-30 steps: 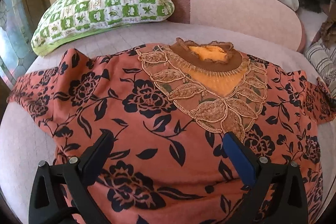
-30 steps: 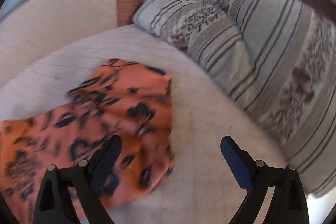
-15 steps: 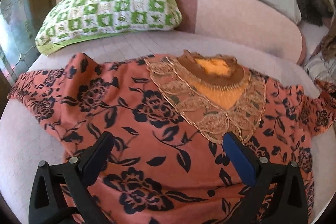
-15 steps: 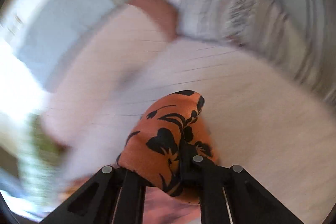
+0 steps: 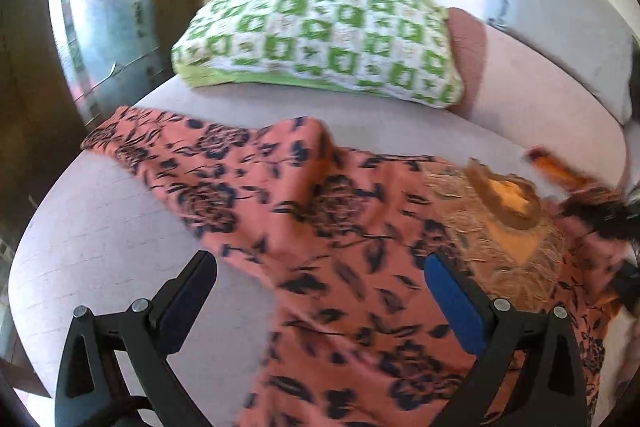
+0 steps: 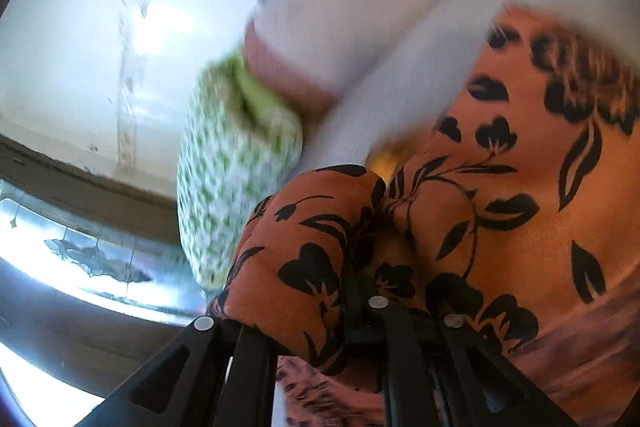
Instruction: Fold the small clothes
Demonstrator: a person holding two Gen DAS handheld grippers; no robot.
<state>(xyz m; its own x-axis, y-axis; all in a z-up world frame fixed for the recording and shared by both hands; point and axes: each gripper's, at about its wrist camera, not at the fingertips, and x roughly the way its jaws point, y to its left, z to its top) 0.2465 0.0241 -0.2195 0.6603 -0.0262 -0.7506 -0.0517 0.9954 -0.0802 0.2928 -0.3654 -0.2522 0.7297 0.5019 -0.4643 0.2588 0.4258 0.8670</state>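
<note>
Presently, working left to right: a green pillow (image 5: 320,31) lies at the far left of the bed (image 5: 100,235), with the orange floral top (image 5: 328,227) spread flat in front of it, long axis running across the view. Its left sleeve (image 5: 132,135) lies stretched out toward the bed's left edge, ahead and left of the left tongs (image 5: 320,291). These tongs are spread wide, nothing between the pads, hovering just above the body of the top. The embroidered neckline (image 5: 504,203) lies ahead and to their right.

Further right, the right tongs (image 6: 360,279) are pressed together, pinching a bunch of the top's cloth, apparently the right sleeve, lifted clear of the bed and pointing toward the pillow side. Judgement: the right-hand fold is in hand, cloth being carried across the body. The left sleeve is nearer the left hand and remains unfolded. Blur limits detail at the right edge.
</note>
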